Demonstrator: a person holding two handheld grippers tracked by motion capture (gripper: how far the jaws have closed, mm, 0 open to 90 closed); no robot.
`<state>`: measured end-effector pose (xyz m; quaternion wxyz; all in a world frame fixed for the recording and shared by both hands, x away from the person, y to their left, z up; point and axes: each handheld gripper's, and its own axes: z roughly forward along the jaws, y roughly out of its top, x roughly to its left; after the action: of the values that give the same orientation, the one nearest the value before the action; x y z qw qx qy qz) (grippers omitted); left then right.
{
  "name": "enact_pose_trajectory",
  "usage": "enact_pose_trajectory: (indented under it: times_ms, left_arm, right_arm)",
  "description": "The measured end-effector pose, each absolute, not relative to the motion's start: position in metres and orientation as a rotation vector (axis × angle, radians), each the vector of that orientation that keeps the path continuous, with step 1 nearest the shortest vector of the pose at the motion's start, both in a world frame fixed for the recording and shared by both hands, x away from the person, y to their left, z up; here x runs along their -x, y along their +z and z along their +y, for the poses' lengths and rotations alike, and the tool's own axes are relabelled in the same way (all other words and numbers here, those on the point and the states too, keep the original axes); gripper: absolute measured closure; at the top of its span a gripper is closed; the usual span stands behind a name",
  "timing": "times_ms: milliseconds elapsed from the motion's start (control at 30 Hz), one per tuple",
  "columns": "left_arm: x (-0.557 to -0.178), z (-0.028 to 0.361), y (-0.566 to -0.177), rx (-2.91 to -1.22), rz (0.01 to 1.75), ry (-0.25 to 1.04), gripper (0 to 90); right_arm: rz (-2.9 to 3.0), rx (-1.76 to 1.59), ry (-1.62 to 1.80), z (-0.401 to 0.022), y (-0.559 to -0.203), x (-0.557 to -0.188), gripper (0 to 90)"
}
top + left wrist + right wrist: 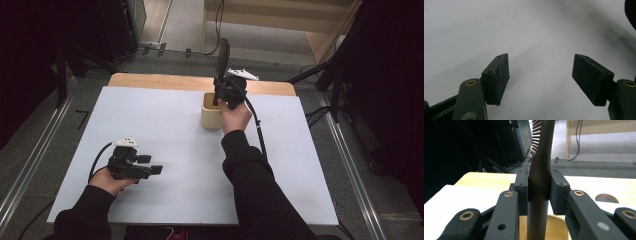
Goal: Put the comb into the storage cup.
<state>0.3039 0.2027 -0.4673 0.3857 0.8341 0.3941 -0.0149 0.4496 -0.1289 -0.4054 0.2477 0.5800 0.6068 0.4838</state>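
Note:
A dark brown comb (pixel 222 55) with teeth along one edge stands upright, its lower end down inside a pale wooden cup (pixel 211 117) near the far middle of the white table (pixel 165 120). My right gripper (pixel 223 91) is shut on the comb's handle just above the cup's rim. In the right gripper view both pads press the comb (pixel 541 150) from either side of my right gripper (pixel 539 188), with the cup (pixel 556 223) below. My left gripper (pixel 151 165) rests low at the table's near left, open with nothing between the fingers, and bare table shows across my left gripper (pixel 540 75).
A wooden strip (pixel 165 81) runs along the table's far edge. Dark equipment and stands (pixel 100 30) sit beyond the far left corner, and black cables (pixel 320 115) lie on the floor at the right. A wooden bench (pixel 280 20) stands farther back.

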Motion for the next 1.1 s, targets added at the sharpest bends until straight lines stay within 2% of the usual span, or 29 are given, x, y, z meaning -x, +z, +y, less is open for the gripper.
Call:
enact_pose_trajectory:
  times_ms: [1100]
  left_arm:
    - [-0.303,0.201,-0.468,-2.135,0.997,-0.048,30.4]
  right_arm:
    - [1.734,-1.563,1.269,-0.127,-0.430,-0.444,69.8]
